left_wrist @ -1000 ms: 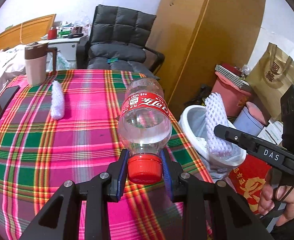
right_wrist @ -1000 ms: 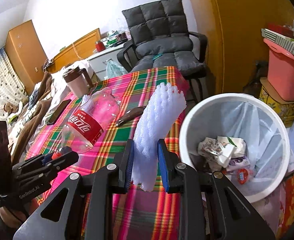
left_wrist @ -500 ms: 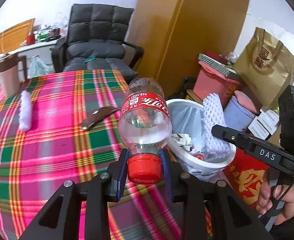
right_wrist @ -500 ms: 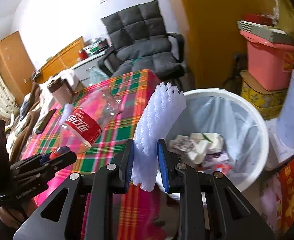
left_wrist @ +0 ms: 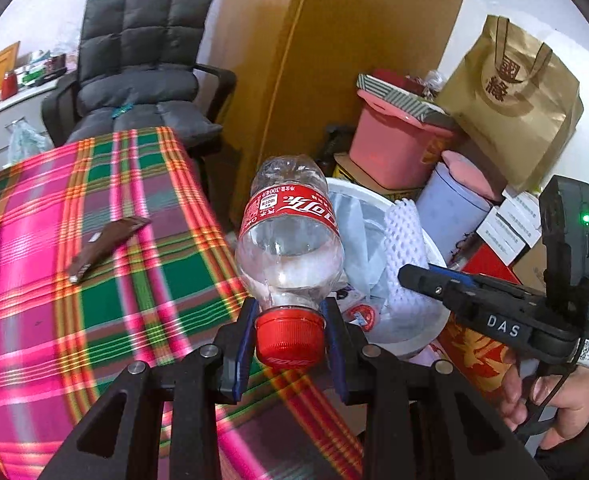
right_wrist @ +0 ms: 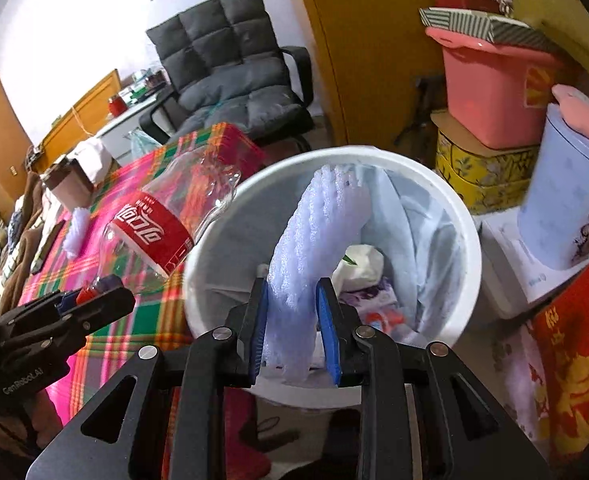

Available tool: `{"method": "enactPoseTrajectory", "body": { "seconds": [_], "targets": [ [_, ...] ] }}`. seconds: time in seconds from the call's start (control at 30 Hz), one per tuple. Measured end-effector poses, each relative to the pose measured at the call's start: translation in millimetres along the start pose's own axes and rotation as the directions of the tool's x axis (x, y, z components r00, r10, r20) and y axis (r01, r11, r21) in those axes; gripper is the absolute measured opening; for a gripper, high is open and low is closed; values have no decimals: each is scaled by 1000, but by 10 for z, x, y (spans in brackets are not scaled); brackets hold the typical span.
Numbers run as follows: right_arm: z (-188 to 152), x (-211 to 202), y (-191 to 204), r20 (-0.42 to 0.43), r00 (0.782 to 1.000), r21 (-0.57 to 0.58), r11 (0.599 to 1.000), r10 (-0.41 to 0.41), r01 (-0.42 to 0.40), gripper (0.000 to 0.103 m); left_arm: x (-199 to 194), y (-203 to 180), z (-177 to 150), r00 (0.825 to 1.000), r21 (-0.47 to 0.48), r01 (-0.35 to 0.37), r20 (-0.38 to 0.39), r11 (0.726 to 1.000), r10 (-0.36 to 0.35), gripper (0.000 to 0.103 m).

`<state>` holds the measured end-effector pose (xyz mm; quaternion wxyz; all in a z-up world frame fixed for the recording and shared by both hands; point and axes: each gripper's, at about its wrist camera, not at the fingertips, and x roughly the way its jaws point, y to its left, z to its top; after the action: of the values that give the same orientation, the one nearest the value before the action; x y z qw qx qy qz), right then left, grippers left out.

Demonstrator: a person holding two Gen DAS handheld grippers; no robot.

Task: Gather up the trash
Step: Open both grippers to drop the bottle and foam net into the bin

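Note:
My left gripper (left_wrist: 288, 338) is shut on the red cap of an empty clear cola bottle (left_wrist: 290, 236) and holds it over the table's right edge, beside the white lined trash bin (left_wrist: 434, 252). My right gripper (right_wrist: 294, 320) is shut on a white foam net sleeve (right_wrist: 314, 236) and holds it over the open bin (right_wrist: 466, 216), which holds crumpled paper and wrappers. The bottle (right_wrist: 162, 228) and left gripper (right_wrist: 82, 300) show at the left of the right wrist view. The foam sleeve (left_wrist: 408, 240) and right gripper (left_wrist: 426, 276) show in the left wrist view.
A brown wrapper (left_wrist: 102, 240) lies on the plaid tablecloth (left_wrist: 54, 300). Another foam sleeve (right_wrist: 74, 230) and a mug (right_wrist: 68, 188) are on the far table. A padded chair (left_wrist: 138, 92), pink tub (left_wrist: 398, 148), lilac bucket (right_wrist: 566, 208) and boxes crowd around the bin.
Both grippers have moved right, off the table toward the bin. The foam sleeve is now over the bin opening and the bottle is near its rim.

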<state>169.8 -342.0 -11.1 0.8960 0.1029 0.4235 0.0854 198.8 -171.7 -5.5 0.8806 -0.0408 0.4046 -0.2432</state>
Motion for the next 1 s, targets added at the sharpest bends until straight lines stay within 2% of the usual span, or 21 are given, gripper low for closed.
{"method": "enactPoseTrajectory", "body": {
  "seconds": [0.1,0.17,0.2,0.23,0.6,1.0],
  "targets": [
    [-15,49,-83,-24,999,5,1000,-24,24,33,116,-37,25,1000,4,15,-20,1000,-15,32],
    [-18,54,-108,-26,999,8,999,-31,31,44,202,-57,45,999,5,21,-36,1000,-21,32],
    [-21,50,-129,-22,999,12,999,-37,37,54,233,-68,57,999,3,22,-38,1000,-22,32],
    [-20,48,-150,-19,999,16,999,-40,41,59,257,-74,63,999,1,26,-37,1000,-26,33],
    [-24,-28,-166,3,999,28,999,-42,41,59,133,-32,44,999,-16,36,-7,999,-36,33],
    [-56,-198,128,48,999,-30,1000,5,-4,59,-233,179,-90,999,-66,0,32,998,2,33]
  ]
}}
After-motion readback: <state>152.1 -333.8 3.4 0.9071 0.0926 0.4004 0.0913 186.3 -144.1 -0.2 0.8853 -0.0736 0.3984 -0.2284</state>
